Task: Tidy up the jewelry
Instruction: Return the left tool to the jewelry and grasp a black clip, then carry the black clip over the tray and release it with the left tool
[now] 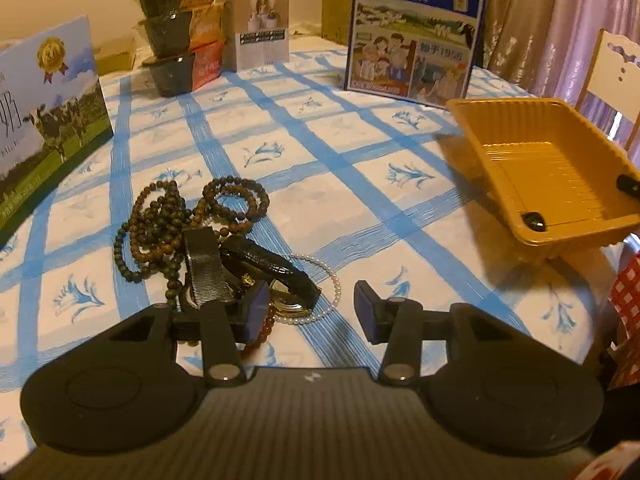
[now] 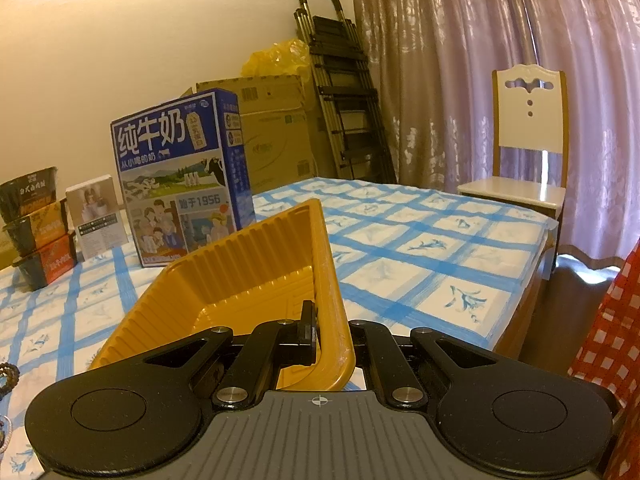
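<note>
A heap of jewelry lies on the blue-checked tablecloth in the left wrist view: brown bead bracelets, a watch with black straps, a pearl bracelet and an amber bead bracelet. My left gripper hangs open just over the heap's near edge, its left finger above the watch and nothing pressed between its pads. A yellow plastic tray sits tilted at the right. My right gripper is shut on the tray, pinching its near wall; its dark fingertips show at that wall.
Two milk cartons, stacked noodle bowls and a small white box stand along the table's far side. A white chair, a folded ladder, cardboard boxes and curtains lie beyond. Red checked cloth is at the right.
</note>
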A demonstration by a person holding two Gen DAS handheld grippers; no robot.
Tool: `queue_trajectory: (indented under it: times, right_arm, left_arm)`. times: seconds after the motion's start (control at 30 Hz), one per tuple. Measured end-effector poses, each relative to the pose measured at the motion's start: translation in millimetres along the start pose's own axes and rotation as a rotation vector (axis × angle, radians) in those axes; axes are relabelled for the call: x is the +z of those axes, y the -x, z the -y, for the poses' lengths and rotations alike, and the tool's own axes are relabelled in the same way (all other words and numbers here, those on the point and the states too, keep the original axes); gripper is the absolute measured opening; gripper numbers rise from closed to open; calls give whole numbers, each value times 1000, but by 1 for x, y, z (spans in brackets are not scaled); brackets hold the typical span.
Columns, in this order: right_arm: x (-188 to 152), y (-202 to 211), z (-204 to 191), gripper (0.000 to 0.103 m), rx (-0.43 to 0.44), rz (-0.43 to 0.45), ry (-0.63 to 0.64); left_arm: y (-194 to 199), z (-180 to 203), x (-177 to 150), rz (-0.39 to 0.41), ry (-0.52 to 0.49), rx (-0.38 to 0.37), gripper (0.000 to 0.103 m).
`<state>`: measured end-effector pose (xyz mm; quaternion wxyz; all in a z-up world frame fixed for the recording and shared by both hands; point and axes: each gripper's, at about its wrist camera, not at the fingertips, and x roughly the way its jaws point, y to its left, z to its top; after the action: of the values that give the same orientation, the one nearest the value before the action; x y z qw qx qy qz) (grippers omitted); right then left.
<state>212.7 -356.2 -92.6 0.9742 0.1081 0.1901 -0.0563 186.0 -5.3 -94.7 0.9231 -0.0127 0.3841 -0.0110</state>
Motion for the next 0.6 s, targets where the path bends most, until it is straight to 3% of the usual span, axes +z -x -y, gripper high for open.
queue_trajectory:
  times: [0.37,0.6]
  right_arm:
    - [-1,-1,2,5,0,-2,-3]
    - [-3,-3,3,5,0,-3,-4]
  left_arm:
    - [-33,-1,14,-5,6,60,43]
    - [-41,10,13,16,-126,59,42]
